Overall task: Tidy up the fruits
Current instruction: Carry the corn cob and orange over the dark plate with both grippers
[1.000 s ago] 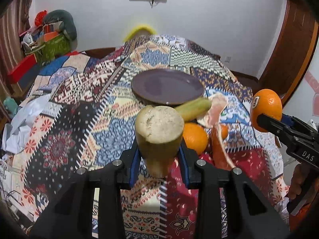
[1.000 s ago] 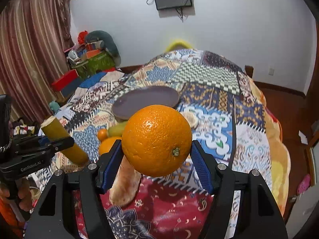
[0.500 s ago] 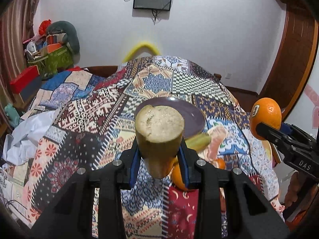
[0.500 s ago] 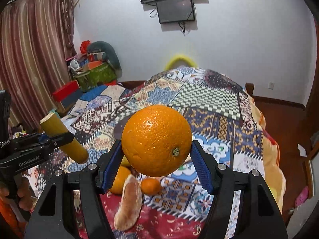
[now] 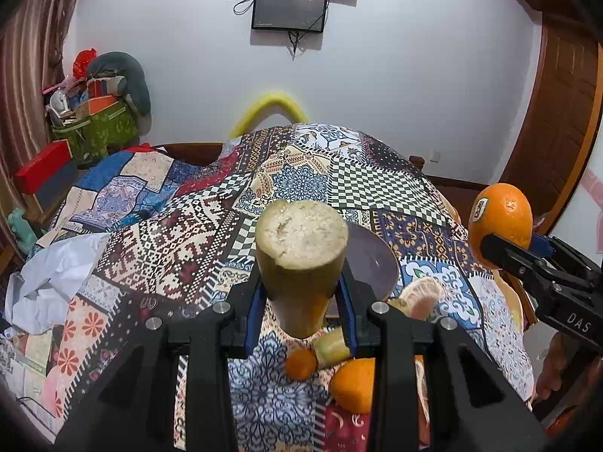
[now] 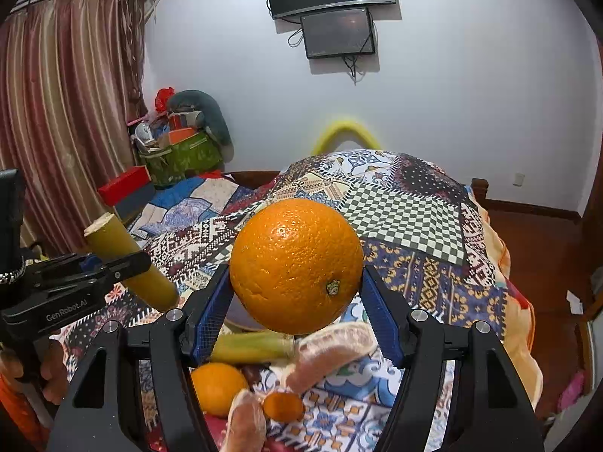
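- While you hold both tools above the patchwork bed (image 5: 158,233), its purple plate (image 5: 371,260) lies bare.
- Your right gripper (image 6: 296,307), marked "DAS", pinches a stickered orange (image 6: 296,265) in its jaws.
- Your left gripper (image 5: 301,301), marked "GenRobot.AI", pinches a cut sugarcane piece (image 5: 301,252).

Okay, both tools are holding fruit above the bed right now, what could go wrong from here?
1. The round orange is pinched only at its sides by the right tool; it might roll out.
2. The cut yellow-green cane stalk hides much of the purple plate from the left tool, so placing may be misjudged.
3. Loose fruit lies on the soft patchwork quilt; a drop could scatter it.
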Motion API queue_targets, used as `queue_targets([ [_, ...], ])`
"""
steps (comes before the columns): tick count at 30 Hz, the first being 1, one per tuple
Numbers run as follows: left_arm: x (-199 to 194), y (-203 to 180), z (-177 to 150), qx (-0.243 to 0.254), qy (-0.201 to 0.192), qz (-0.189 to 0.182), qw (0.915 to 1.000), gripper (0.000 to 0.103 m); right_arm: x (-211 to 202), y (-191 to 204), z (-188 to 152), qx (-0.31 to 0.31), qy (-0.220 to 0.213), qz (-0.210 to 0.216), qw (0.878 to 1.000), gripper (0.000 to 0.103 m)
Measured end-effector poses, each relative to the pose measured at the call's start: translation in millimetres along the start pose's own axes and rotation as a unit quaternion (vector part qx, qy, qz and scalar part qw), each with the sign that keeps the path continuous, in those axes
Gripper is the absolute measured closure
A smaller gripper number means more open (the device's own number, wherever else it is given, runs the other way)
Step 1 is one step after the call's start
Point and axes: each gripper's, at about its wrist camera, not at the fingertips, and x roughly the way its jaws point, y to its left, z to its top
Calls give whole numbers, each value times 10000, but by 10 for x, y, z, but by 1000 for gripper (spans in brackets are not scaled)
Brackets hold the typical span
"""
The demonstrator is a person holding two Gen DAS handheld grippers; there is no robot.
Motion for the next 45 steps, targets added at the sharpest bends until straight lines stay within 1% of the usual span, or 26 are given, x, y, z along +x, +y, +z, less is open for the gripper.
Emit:
queue_targets([
  [11, 402, 23, 122, 36, 70, -12, 10000, 69, 375, -83, 81, -55, 94, -14, 9999, 38],
  [19, 722, 22, 124, 94, 259, -23, 9996, 69, 656, -130, 98, -71, 209, -23, 9998, 38],
  [24, 913, 41, 91, 66, 432, 2, 9990, 69, 873, -142, 70, -236, 390, -79, 9989, 38],
  [31, 1189, 142, 68, -70, 766, -79, 9970, 69, 1137, -203, 52, -335, 725, -70, 9968, 38],
  [33, 1239, 157, 75, -85, 809, -112, 9966, 69, 1208, -215, 57, -406, 821, -71, 9958, 38],
  [40, 1467, 133, 178, -14, 976, -111, 9952, 69, 1404, -240, 53, -499, 1109, -26, 9926, 38],
  [45, 1621, 170, 274, -112, 1116, -157, 9936, 69, 1526, -236, 45, -590, 1313, -7, 9896, 38],
])
